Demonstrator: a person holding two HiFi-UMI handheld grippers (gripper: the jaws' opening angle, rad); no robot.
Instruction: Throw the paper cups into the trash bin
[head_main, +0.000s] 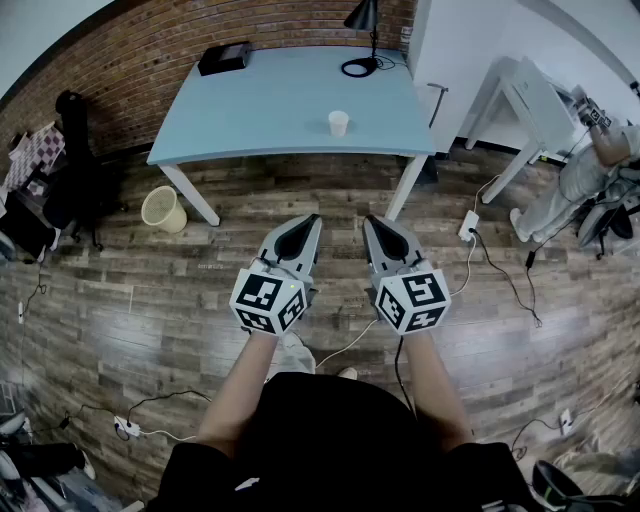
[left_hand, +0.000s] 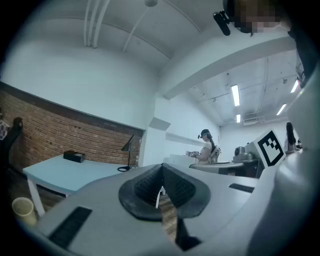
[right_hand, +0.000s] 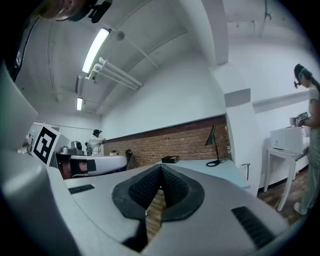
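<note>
One white paper cup (head_main: 339, 123) stands upright near the front edge of the light blue table (head_main: 260, 110). A cream trash bin (head_main: 164, 209) sits on the wood floor under the table's left end; the same trash bin (left_hand: 23, 210) appears low at the left in the left gripper view. My left gripper (head_main: 307, 224) and right gripper (head_main: 376, 224) are held side by side, level, above the floor in front of the table. Both are shut with nothing between the jaws, as the left gripper (left_hand: 161, 171) and right gripper (right_hand: 160, 172) views confirm.
A black box (head_main: 223, 58) and a black desk lamp (head_main: 362, 38) stand at the back of the table. Cables and a power strip (head_main: 468, 226) lie on the floor to the right. A white table (head_main: 530, 100) and a person (head_main: 590, 170) are at the far right.
</note>
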